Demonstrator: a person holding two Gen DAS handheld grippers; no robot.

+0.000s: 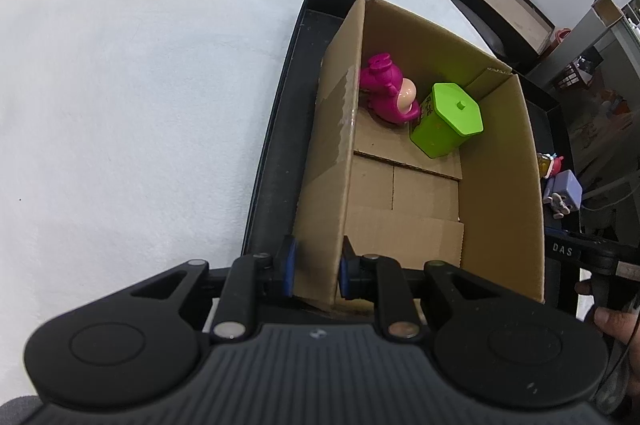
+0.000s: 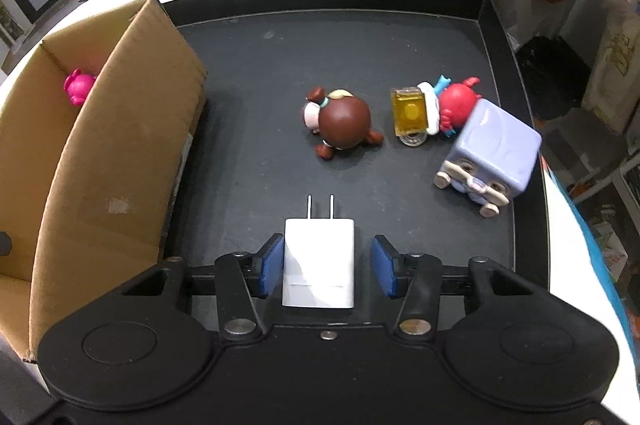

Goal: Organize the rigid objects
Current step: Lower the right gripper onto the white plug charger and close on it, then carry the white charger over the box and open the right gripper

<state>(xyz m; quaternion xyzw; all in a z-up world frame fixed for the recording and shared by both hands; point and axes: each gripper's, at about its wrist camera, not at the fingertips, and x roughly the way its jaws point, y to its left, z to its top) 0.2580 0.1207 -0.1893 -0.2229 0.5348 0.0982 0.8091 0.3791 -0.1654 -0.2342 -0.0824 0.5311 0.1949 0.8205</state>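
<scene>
Charger (image 2: 319,261) lies between right hand-held gripper (image 2: 326,267) pads, left pad touching.

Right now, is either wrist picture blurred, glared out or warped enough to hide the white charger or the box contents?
Right wrist view: white charger sharp, somewhat overexposed; the black tray rim bows from the fisheye. Left wrist view: cardboard box interior evenly lit, pink figure and green container clear; glare only on the tape strip.
</scene>
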